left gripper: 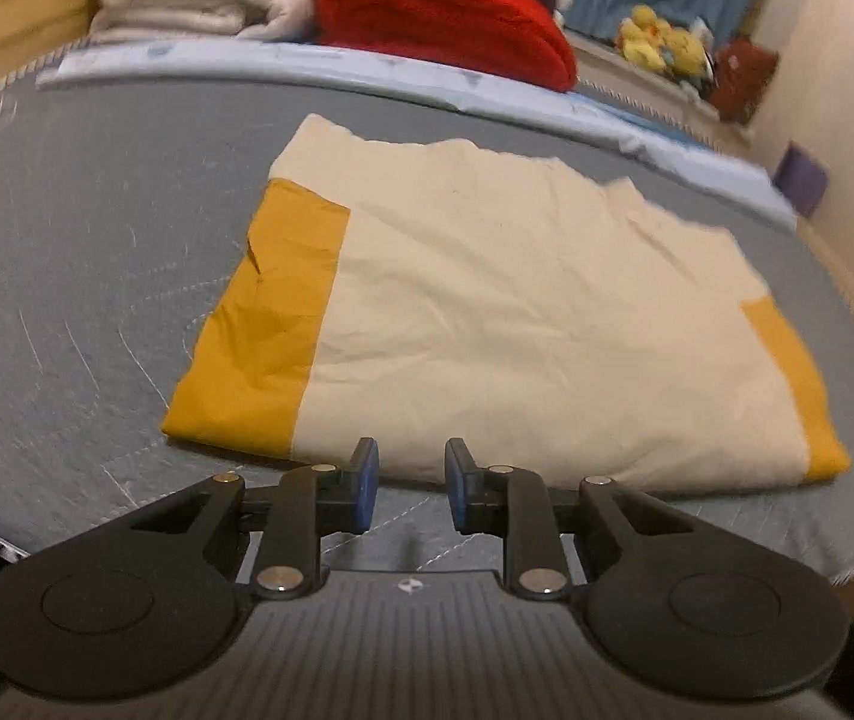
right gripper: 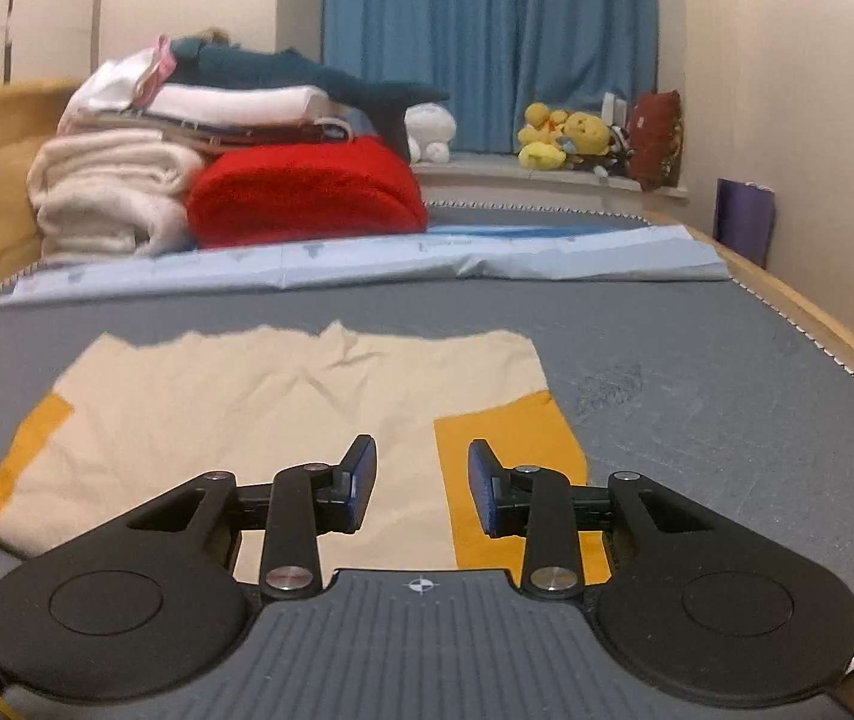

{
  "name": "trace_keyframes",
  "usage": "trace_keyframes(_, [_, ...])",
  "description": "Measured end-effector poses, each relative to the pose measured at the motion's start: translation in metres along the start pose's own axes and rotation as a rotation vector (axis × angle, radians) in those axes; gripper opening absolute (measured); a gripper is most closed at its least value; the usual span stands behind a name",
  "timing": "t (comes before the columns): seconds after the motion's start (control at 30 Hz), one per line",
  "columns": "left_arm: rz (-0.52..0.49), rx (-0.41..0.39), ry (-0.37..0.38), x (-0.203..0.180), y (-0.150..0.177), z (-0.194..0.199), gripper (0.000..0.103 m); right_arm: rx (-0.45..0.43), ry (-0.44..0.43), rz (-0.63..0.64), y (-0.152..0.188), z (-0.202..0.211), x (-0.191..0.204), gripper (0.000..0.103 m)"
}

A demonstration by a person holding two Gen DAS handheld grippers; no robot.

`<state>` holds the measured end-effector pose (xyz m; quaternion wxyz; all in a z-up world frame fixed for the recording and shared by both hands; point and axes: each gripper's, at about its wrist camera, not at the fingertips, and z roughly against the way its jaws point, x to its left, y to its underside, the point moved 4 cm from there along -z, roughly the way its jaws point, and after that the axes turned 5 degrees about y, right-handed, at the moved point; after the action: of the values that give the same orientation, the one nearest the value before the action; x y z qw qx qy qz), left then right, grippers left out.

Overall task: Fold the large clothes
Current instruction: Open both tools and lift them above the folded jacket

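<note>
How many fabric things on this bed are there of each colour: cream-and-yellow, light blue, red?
Cream-and-yellow: 1, the folded cloth in front.
Light blue: 1, the sheet lying behind it.
Red: 1, the folded blanket at the back.
Total: 3. The mixed stack behind the blanket is left uncounted; its pieces cannot be told apart.

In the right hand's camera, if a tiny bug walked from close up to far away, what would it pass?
Open right gripper → cream cloth with yellow patches → pale blue sheet → folded red blanket → blue curtain.
</note>
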<state>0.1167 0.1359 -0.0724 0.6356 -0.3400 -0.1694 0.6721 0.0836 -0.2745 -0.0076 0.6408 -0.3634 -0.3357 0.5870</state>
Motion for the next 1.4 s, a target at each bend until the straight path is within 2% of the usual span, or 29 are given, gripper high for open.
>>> trace_keyframes(0.07, [0.062,-0.015,0.012,0.010,-0.002,-0.001,0.027,0.014,-0.013,-0.009,0.002,0.000,-0.001,0.035])
trace_keyframes(0.2, [0.233,0.013,0.025,0.035,0.000,-0.013,0.031,0.021,-0.026,-0.020,0.001,-0.002,-0.005,0.035])
trace_keyframes(0.27, [0.287,0.026,0.010,0.045,0.000,-0.017,0.042,0.024,-0.031,-0.021,0.000,-0.002,-0.006,0.035])
trace_keyframes(0.3, [0.306,0.030,0.002,0.049,0.000,-0.019,0.044,0.025,-0.033,-0.021,0.000,-0.002,-0.005,0.035])
trace_keyframes(0.63, [0.342,0.033,-0.014,0.057,-0.002,-0.028,0.047,0.041,-0.048,0.016,0.003,-0.004,-0.001,0.035])
trace_keyframes(0.8, [0.368,0.049,-0.006,0.058,0.001,-0.031,0.053,0.036,-0.052,0.042,0.004,-0.005,0.002,0.035])
trace_keyframes(0.9, [0.428,0.069,0.024,0.062,0.005,-0.036,0.063,0.036,-0.052,0.054,0.005,-0.005,0.003,0.035])
trace_keyframes(1.03, [0.559,0.091,0.064,0.074,0.013,-0.046,0.064,0.038,-0.051,0.059,0.006,-0.006,0.004,0.035])
trace_keyframes(1.27, [0.748,-0.036,0.112,0.100,0.013,-0.054,0.065,0.055,-0.047,0.072,0.010,-0.008,0.006,0.035])
trace_keyframes(1.4, [0.804,-0.102,0.136,0.108,0.012,-0.061,0.065,0.062,-0.056,0.069,0.012,-0.010,0.007,0.035])
